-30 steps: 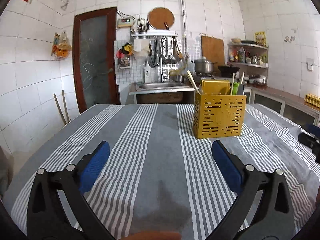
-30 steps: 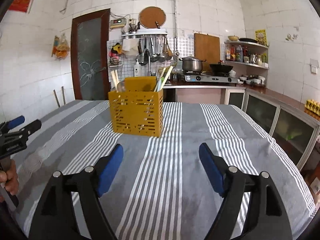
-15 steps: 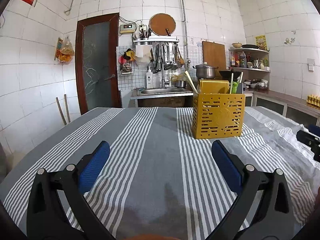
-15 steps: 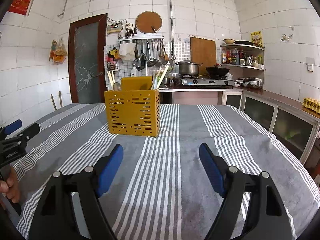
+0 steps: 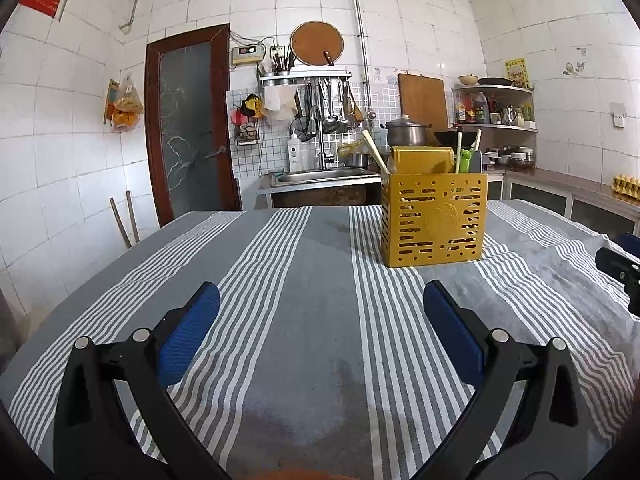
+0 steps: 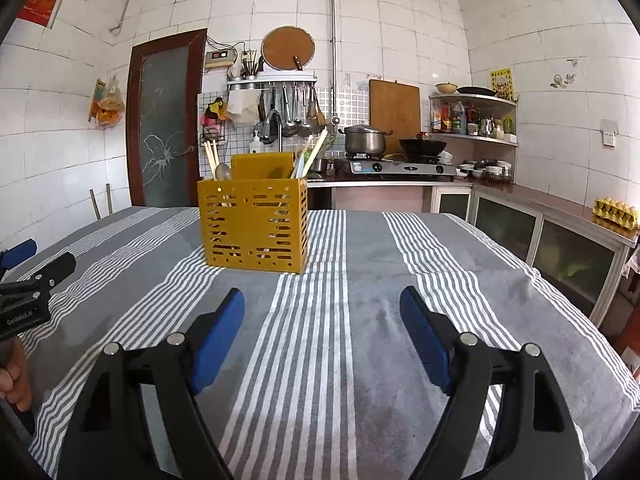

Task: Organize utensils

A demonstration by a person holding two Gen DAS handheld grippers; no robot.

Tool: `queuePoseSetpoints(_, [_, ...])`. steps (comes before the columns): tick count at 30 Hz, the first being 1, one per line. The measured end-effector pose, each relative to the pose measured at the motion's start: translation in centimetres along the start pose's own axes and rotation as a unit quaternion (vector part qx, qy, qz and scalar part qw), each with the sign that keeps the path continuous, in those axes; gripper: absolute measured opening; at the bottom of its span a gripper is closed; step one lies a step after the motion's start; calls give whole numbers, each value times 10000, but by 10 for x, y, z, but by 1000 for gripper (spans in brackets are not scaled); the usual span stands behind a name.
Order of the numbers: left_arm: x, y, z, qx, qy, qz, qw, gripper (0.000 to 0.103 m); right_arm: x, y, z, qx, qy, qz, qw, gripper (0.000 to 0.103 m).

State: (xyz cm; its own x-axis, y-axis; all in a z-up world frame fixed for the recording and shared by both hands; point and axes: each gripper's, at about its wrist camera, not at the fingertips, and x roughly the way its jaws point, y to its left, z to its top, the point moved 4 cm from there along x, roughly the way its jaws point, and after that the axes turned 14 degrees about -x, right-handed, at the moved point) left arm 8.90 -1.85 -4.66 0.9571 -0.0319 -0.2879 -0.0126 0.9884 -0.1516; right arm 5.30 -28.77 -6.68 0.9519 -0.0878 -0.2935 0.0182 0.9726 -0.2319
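Observation:
A yellow perforated utensil holder (image 5: 434, 219) stands upright on the grey striped tablecloth (image 5: 312, 280); it also shows in the right wrist view (image 6: 254, 229). Chopsticks (image 6: 211, 158), a metal spoon (image 6: 223, 172) and pale utensils (image 6: 310, 158) stick out of it. My left gripper (image 5: 320, 300) is open and empty, near the table's front, left of the holder. My right gripper (image 6: 322, 306) is open and empty, in front of the holder and a little right of it. Each gripper's tip shows at the edge of the other view.
A sink counter (image 5: 324, 178), a stove with a pot (image 6: 366, 140) and a wok (image 6: 422, 146), and cabinets (image 6: 540, 232) line the back and right walls. A door (image 5: 188, 124) is at the back left. The table's right edge (image 6: 592, 336) is near.
Both cameras have tilted upward a little, so the holder and table sit lower in view. Both grippers stay open and empty.

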Motion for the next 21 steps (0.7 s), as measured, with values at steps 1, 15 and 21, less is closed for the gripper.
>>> queuePoseSetpoints(1, [0,1,0,-24,6,0,10000,98,0,0,0,-3,-8,-6,10000,79])
queuePoseSetpoints(15, [-1,2,1,18,-27,15,10000,98,-1,1,0,25,-2,4,10000,79])
queuePoseSetpoints(21, [0,2,1,-2,-17,17,10000,98,-1,1,0,25,-4,0,10000,80])
